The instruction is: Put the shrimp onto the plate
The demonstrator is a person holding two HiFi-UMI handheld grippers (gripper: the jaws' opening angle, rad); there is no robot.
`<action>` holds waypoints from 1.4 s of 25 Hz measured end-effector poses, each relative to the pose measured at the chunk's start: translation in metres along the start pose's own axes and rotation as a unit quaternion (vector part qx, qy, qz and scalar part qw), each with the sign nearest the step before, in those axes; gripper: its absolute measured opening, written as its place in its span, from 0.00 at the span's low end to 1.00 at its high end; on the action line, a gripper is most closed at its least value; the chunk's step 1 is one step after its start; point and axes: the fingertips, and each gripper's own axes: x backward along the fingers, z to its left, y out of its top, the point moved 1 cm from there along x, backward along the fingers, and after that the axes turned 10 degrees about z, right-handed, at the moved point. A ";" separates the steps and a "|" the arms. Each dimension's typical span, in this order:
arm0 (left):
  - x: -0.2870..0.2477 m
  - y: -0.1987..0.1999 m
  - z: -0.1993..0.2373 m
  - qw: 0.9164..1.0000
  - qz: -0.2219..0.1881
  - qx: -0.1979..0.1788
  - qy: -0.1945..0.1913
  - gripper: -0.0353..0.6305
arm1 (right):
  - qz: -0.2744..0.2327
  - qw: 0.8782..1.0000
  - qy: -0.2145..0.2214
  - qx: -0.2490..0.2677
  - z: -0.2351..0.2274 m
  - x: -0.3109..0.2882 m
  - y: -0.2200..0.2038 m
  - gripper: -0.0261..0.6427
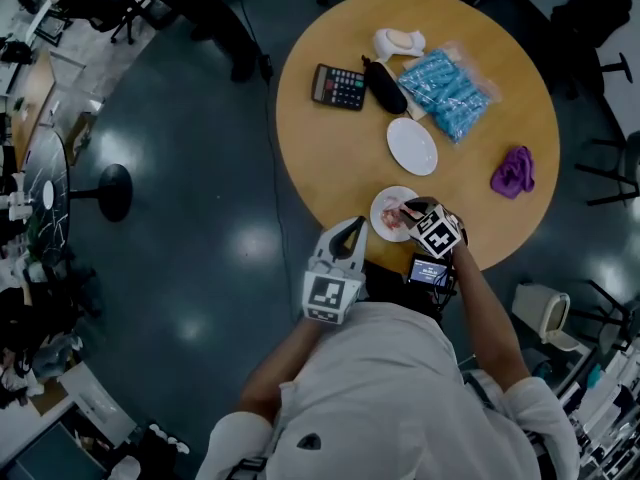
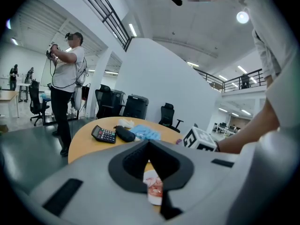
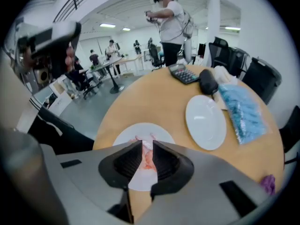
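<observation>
My right gripper hovers low over the near plate, jaws spread with the shrimp lying between them on the plate, unpinched. My left gripper waits at the tabletop edge, jaws pressed together, empty, keeping clear.

Dim and cool in the head view, with pale round patches of glare on the dark glossy floor left of the table and only faint, soft shadows on the table itself. Much brighter in both gripper views: lit from ceiling lamps high above the table, blown out to plain white. Heavily bent at the edges, straight lines curving away from the table, corners falling to black. Soft and slightly blurred just short of the table, sharper on the table top and behind it.
</observation>
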 end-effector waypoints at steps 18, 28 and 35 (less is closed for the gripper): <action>0.013 0.050 -0.038 0.997 -0.042 -0.062 -0.021 0.06 | -0.436 0.878 -0.146 -0.132 0.059 0.242 0.023 0.06; 0.016 0.049 -0.042 0.997 -0.045 -0.065 -0.006 0.06 | -0.429 0.887 -0.138 -0.098 0.068 0.236 0.026 0.06; 0.016 0.046 -0.044 0.997 -0.046 -0.062 0.004 0.06 | -0.430 0.887 -0.137 -0.095 0.065 0.231 0.021 0.06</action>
